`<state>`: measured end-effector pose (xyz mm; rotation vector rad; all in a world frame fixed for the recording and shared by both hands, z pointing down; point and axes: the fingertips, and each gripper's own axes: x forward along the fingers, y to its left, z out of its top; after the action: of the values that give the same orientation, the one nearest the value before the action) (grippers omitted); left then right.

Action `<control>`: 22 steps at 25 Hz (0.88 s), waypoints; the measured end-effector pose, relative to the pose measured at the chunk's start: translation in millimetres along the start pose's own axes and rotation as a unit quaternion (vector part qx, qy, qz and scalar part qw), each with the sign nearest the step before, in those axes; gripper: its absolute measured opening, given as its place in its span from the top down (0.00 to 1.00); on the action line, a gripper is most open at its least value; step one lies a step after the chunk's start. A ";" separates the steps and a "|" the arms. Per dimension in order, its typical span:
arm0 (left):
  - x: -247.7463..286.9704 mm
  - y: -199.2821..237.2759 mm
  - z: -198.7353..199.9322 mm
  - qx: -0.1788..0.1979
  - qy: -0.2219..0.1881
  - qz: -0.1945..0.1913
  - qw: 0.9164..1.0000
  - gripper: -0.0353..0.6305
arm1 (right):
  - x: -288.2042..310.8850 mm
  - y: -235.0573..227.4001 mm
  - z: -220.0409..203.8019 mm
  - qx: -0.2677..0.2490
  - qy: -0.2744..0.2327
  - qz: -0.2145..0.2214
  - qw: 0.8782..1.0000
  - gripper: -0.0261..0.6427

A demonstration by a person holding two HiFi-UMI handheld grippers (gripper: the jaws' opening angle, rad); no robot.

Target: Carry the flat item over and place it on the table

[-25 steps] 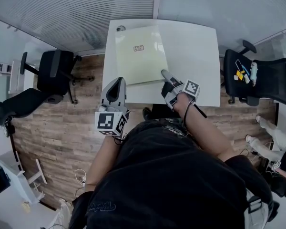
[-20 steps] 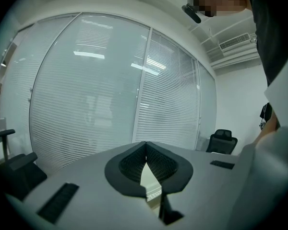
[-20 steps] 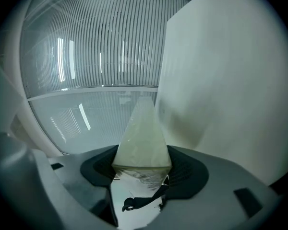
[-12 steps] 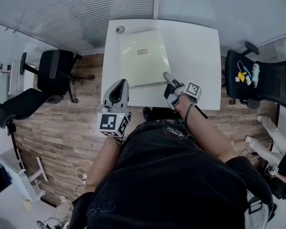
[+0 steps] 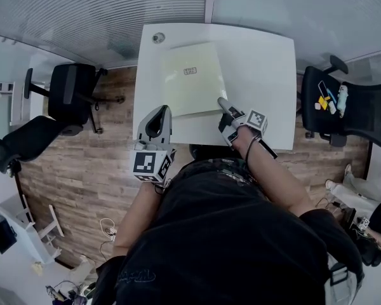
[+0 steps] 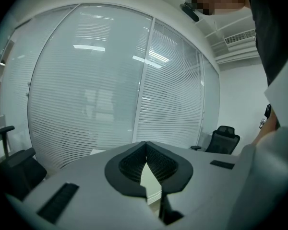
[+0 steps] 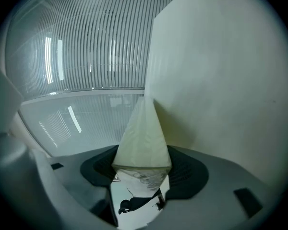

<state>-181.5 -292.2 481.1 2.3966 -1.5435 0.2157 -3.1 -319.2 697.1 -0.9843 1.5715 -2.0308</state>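
Note:
The flat item (image 5: 190,78) is a pale yellow sheet-like board with a small label, lying on the white table (image 5: 260,68) toward its left half. My right gripper (image 5: 221,100) is at the item's near right corner. In the right gripper view the item (image 7: 221,80) fills the right side and its edge sits between the dark pads (image 7: 187,174) of the right gripper (image 7: 144,150), which is shut on it. My left gripper (image 5: 156,114) hovers at the table's near edge, just left of the item, holding nothing. Its jaws (image 6: 145,150) meet at the tips.
A small round fitting (image 5: 157,38) sits at the table's far left corner. A black office chair (image 5: 73,94) stands left of the table. Another black chair (image 5: 352,110) on the right carries small colourful objects. Slatted glass walls (image 5: 114,11) rise behind the table, and the floor is wood.
The flat item and my right gripper have shifted slightly to the right over the table. The left gripper has stayed where it was.

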 end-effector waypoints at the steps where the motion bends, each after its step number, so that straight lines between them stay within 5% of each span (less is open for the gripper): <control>1: 0.7 1.5 -0.2 0.000 0.001 0.001 1.000 0.93 | 1.0 -1.0 0.5 -0.002 0.000 0.000 1.000 0.52; 22: 8.8 9.5 -16.2 -0.011 0.021 0.010 1.000 0.93 | 7.6 -25.2 -5.2 -0.100 0.012 -0.005 0.995 0.52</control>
<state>-186.0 -298.4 500.4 2.3458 -1.5437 0.2498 -9.2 -313.4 722.6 -1.0439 1.8140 -1.9253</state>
